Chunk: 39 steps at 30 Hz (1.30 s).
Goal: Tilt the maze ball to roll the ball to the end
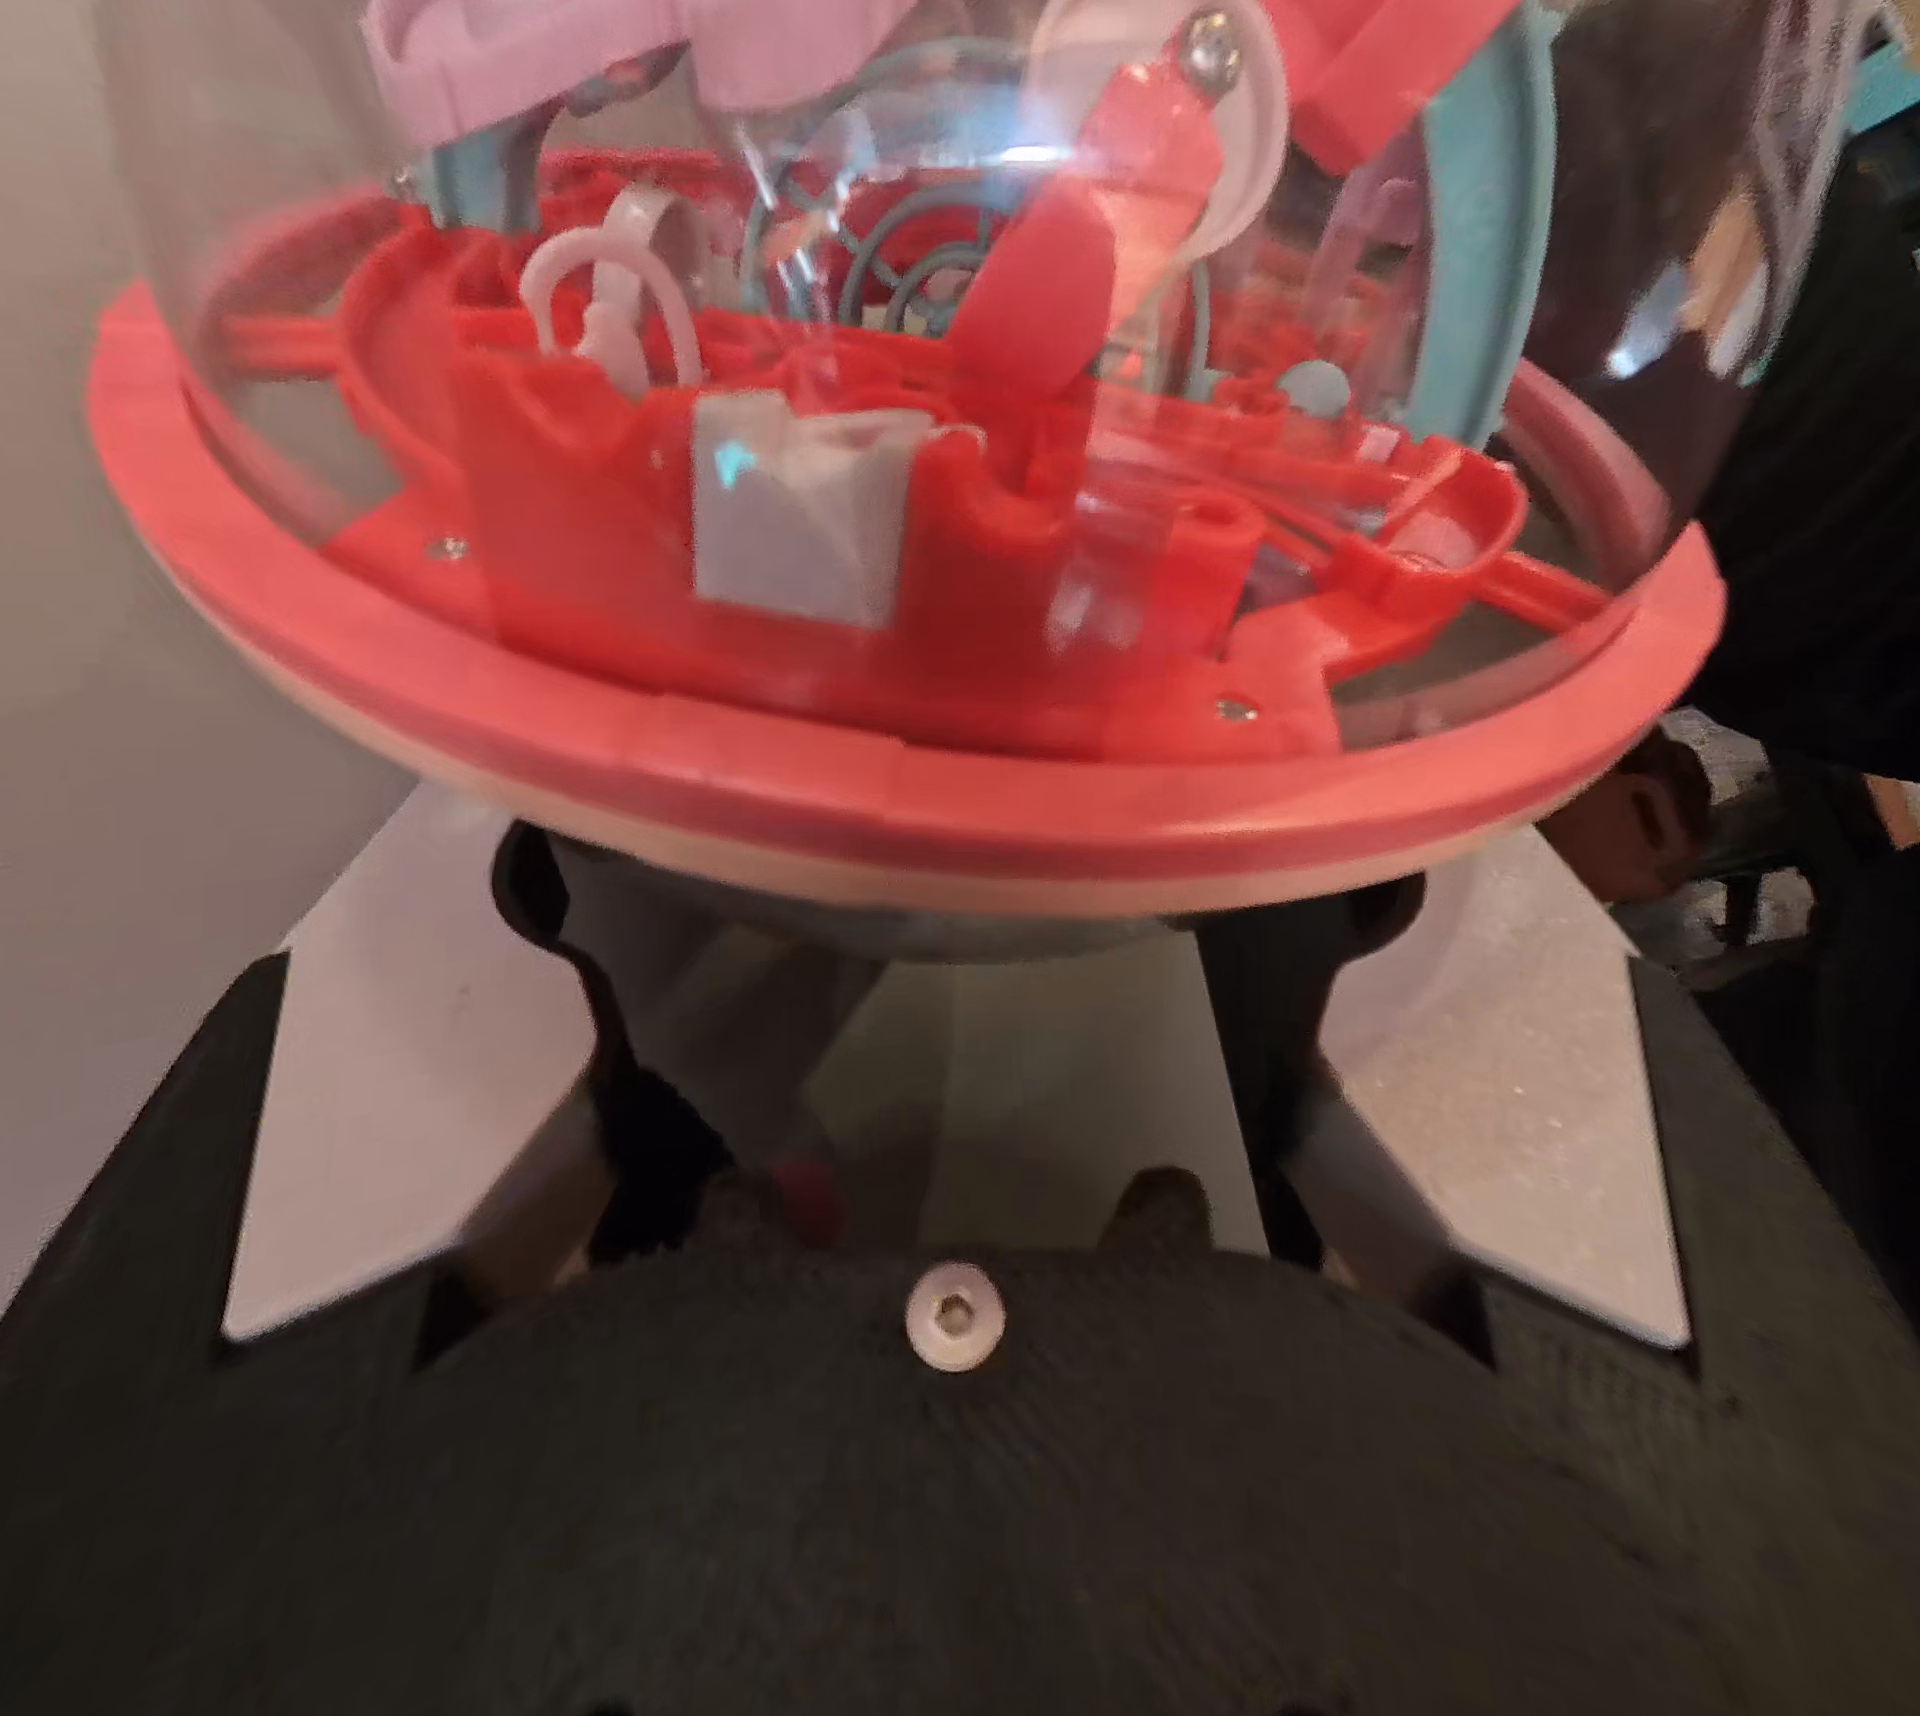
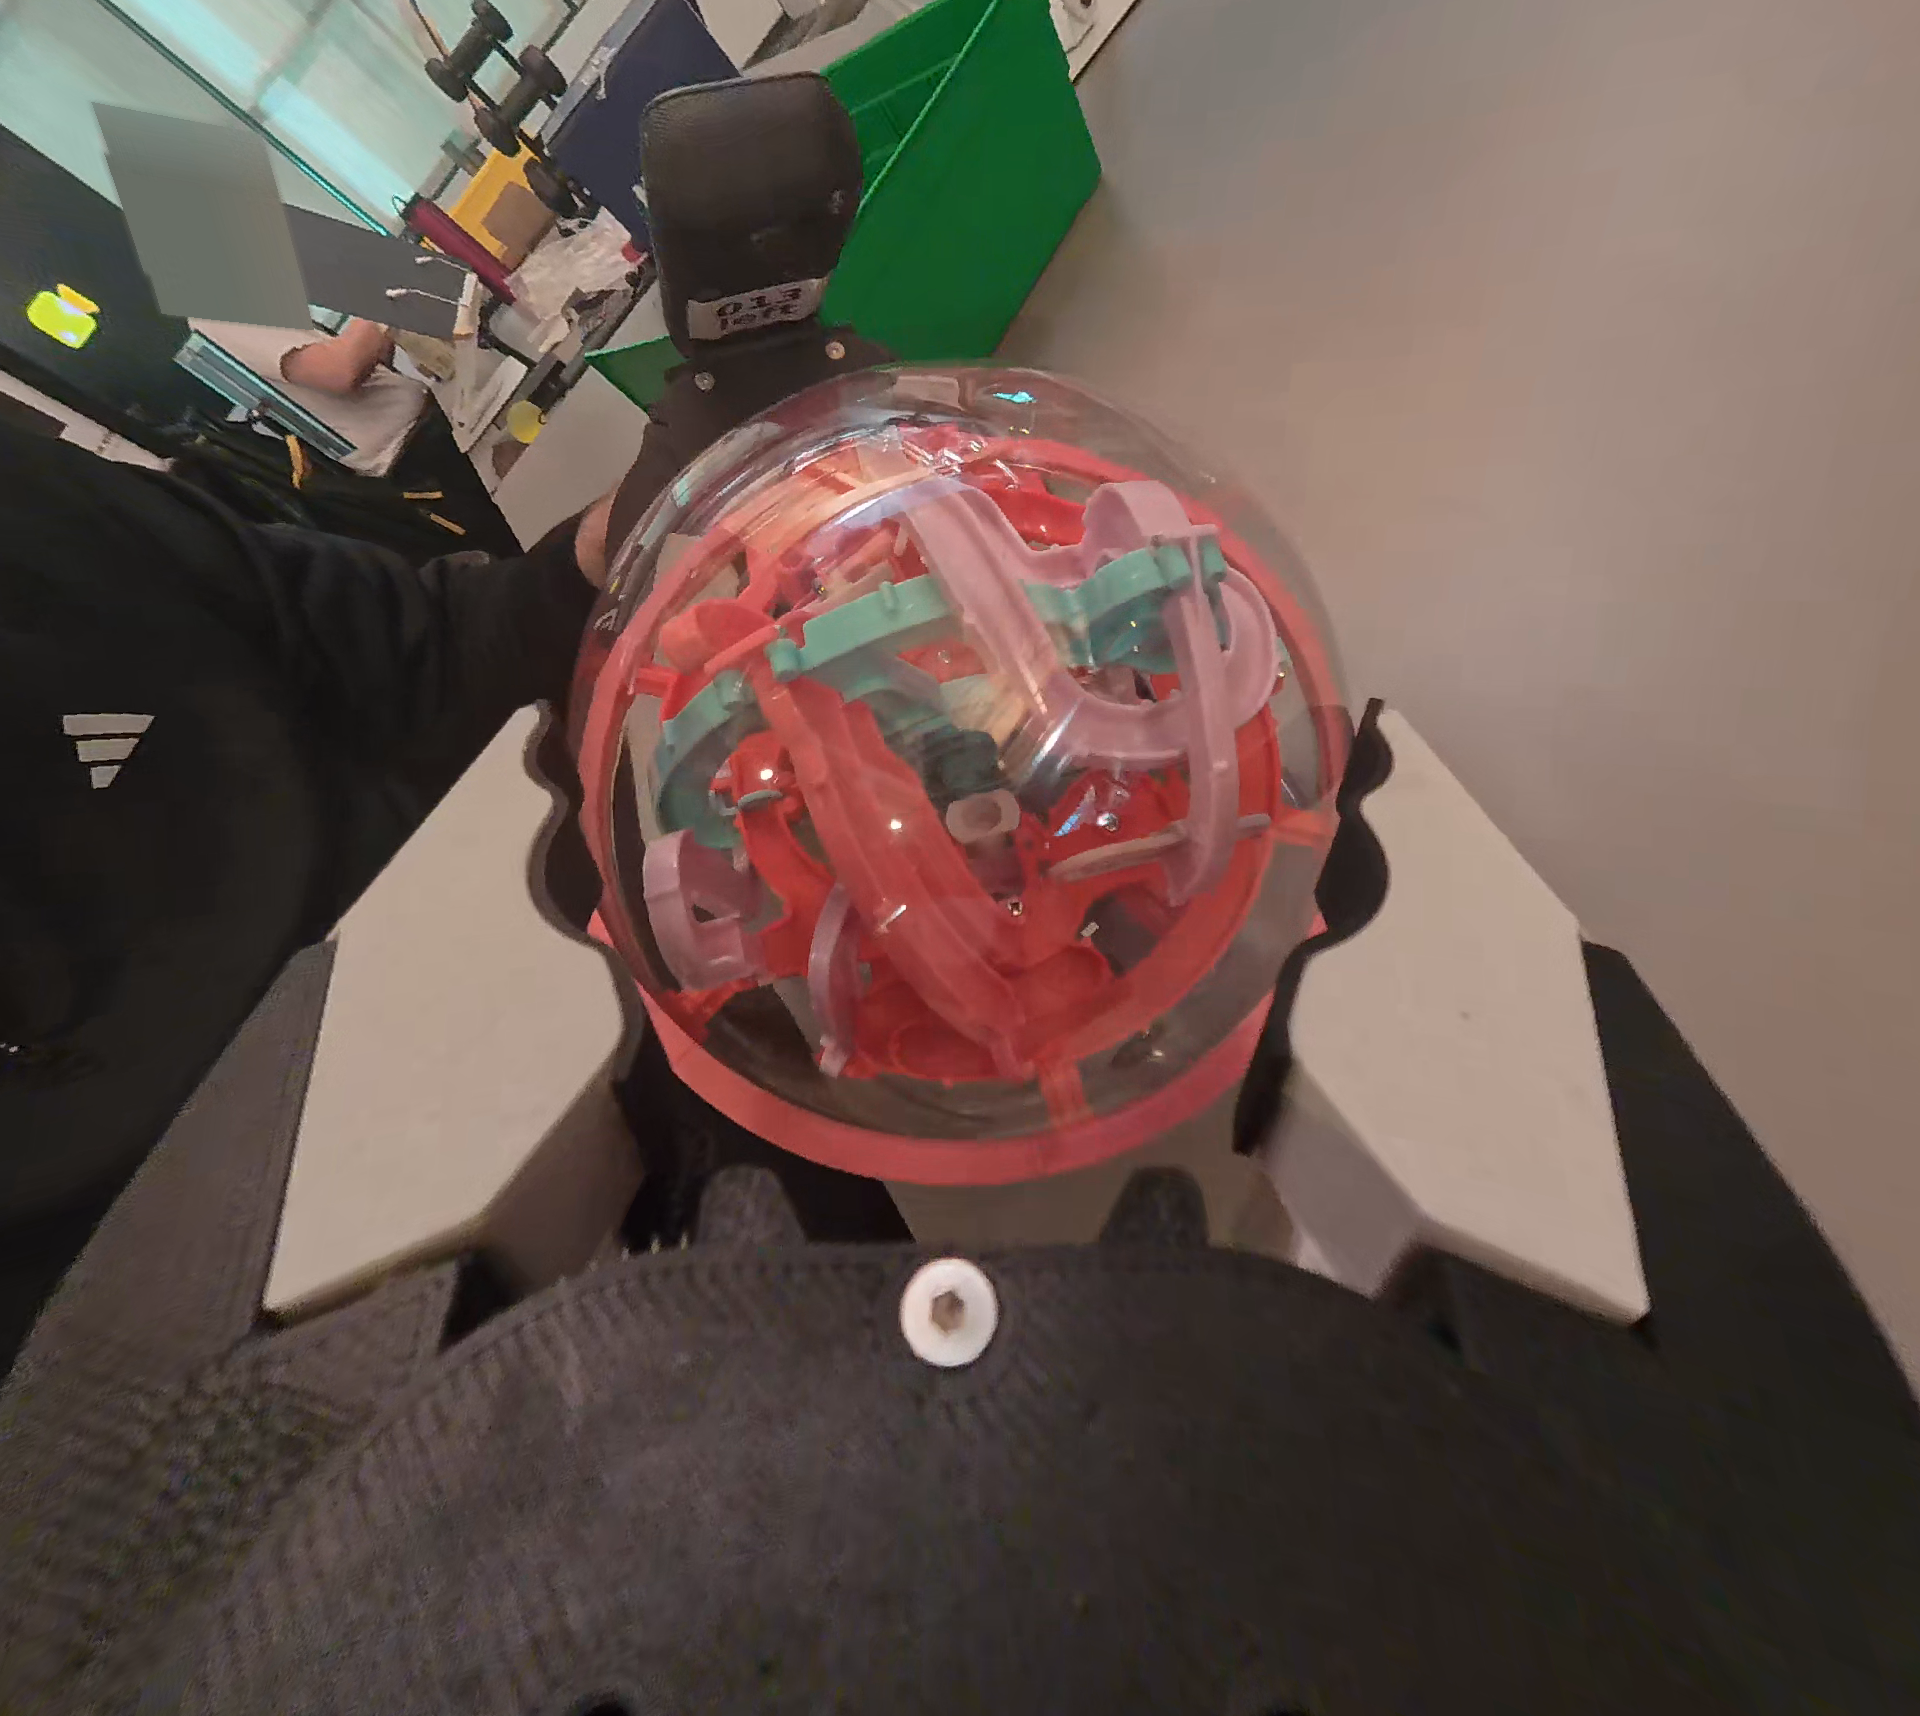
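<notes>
Maze ball (image 2: 961,778), a clear sphere packed with red, teal and lilac tracks, is being held in the air between two grippers facing each other. The right gripper (image 2: 961,825) is pinching it across its width, jaws spread wide with a finger (image 2: 561,819) pressed to each side. The left gripper (image 1: 956,913) is meeting it from the far side, jaws also wide, fingertips (image 1: 535,892) cupping the shell just under the red rim (image 1: 904,783). Gripping from opposite sides is likely letting the person roll the sphere in any direction without dropping it.

In the left wrist view the sphere is filling the frame, blurred and cut off at the top. A small silvery ball (image 1: 1210,51) seems to be sitting in a pale dish (image 1: 1153,97) near the top, though glare is making this uncertain. In the right wrist view the ball is not showing, and the track's end cannot be made out. The left gripper's contact is partly hidden beneath the rim.
</notes>
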Each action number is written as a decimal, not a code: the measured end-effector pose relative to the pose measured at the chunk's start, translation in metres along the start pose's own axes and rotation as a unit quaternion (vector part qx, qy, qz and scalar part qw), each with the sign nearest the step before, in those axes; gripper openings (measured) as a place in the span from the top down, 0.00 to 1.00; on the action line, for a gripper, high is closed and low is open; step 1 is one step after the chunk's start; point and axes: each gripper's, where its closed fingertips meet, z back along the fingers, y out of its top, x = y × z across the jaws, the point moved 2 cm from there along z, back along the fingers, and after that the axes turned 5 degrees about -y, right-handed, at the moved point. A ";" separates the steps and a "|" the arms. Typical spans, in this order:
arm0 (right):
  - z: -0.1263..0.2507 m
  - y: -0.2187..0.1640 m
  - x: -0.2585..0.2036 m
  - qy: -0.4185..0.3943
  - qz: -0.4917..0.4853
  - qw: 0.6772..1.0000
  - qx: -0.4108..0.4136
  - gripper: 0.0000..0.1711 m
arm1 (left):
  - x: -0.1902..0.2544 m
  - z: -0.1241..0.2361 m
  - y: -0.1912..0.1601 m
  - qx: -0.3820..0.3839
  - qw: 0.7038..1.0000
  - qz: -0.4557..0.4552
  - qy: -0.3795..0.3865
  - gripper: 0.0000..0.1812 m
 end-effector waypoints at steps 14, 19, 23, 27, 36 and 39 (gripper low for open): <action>0.002 -0.001 0.007 0.019 -0.070 0.997 0.028 0.18 | 0.003 0.003 0.009 0.033 0.999 0.024 -0.031 0.17; 0.003 -0.002 0.009 0.025 -0.104 0.994 0.034 0.18 | 0.004 0.005 0.011 0.041 0.997 0.041 -0.046 0.17; 0.003 -0.003 0.010 0.025 -0.119 0.992 0.038 0.18 | 0.005 0.006 0.012 0.044 0.996 0.048 -0.053 0.17; 0.004 -0.003 0.010 0.022 -0.124 0.991 0.041 0.18 | 0.005 0.005 0.012 0.044 0.996 0.050 -0.056 0.17; 0.008 0.000 0.003 0.025 -0.142 0.989 0.038 0.18 | 0.012 0.011 0.018 0.050 0.996 0.048 -0.058 0.17; 0.008 0.000 0.001 0.028 -0.152 0.987 0.034 0.18 | 0.016 0.011 0.014 0.029 0.997 0.048 -0.056 0.18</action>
